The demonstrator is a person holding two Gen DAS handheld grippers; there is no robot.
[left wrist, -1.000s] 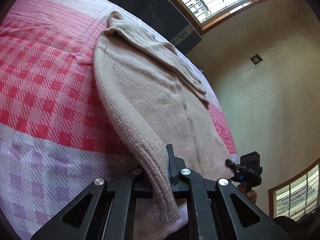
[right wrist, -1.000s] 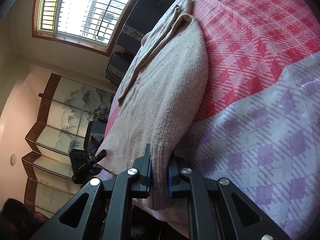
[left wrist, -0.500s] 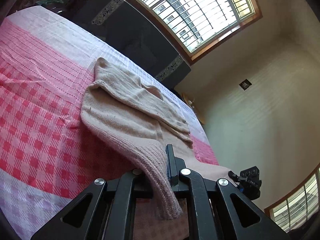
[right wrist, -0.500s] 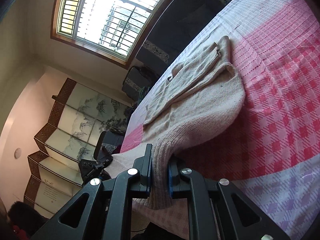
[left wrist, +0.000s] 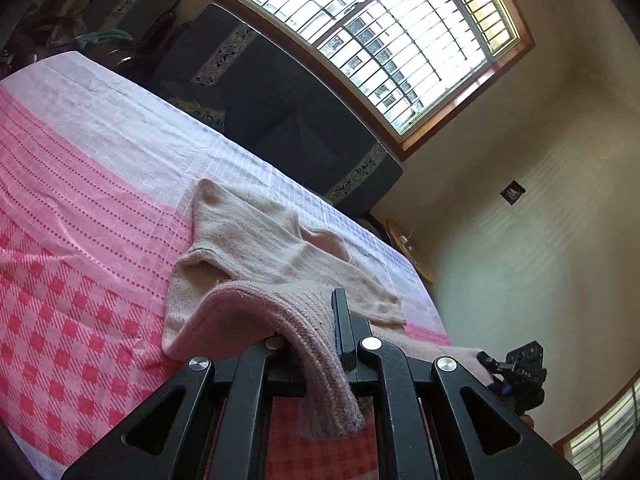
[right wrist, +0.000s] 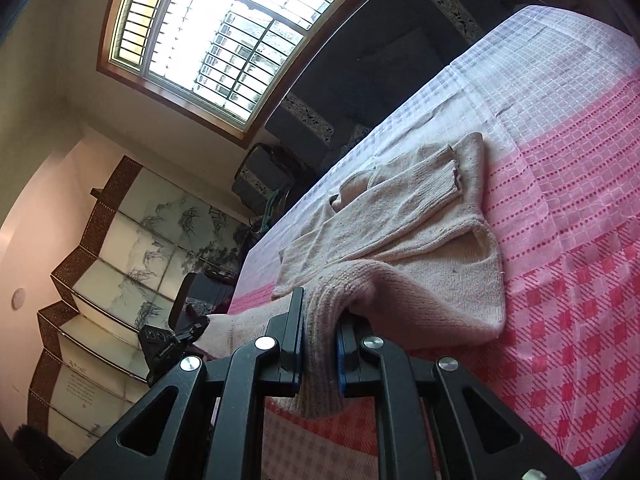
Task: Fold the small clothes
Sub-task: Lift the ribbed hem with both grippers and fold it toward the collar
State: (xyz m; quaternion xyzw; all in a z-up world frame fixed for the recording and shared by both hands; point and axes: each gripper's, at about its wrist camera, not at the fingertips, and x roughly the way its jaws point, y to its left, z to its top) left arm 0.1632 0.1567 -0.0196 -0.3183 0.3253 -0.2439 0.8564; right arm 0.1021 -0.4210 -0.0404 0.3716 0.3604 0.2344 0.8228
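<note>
Beige knit sweater lies on the pink checked bedspread, collar end toward the bed's far edge, sleeves folded across its chest. Ribbed hem lifted off the bed, curling over toward the collar. Left gripper clamped on one hem corner, right gripper clamped on the other, cloth hanging out below both jaws. Dark sofa just past the far edge, barred window above, folding screen at the side.
</note>
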